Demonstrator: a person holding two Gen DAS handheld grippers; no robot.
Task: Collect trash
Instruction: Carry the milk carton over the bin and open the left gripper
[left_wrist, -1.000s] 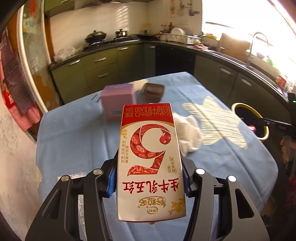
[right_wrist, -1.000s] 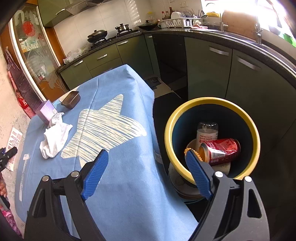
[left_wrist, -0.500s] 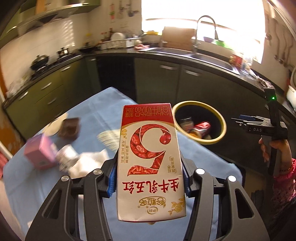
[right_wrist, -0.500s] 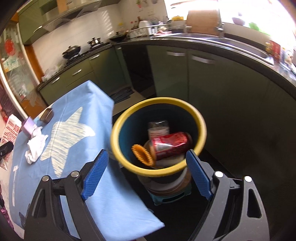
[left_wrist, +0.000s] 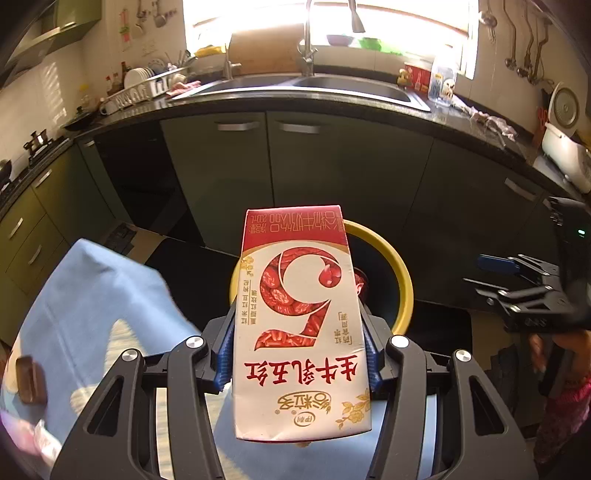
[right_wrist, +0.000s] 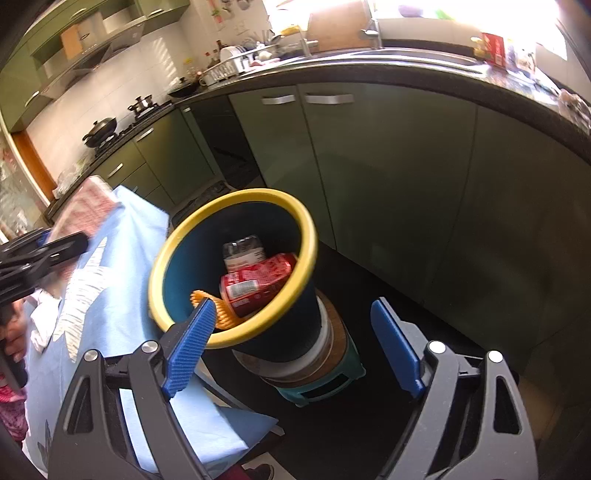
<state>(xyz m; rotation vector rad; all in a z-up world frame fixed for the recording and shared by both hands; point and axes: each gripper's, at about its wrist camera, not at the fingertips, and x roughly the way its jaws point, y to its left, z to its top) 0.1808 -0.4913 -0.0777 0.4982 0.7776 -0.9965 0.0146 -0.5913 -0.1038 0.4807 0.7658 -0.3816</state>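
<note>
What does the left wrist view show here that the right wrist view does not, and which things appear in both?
Only the left wrist view shows the milk carton plainly, clamped between the left gripper fingers in front of the bin, plus the sink basin.

Only the right wrist view shows the bin's contents: a red can, a clear plastic bottle and an orange piece. It also shows the stool under the bin and the open right gripper.

Both show the yellow-rimmed bin, the blue tablecloth and the green cabinets.
</note>
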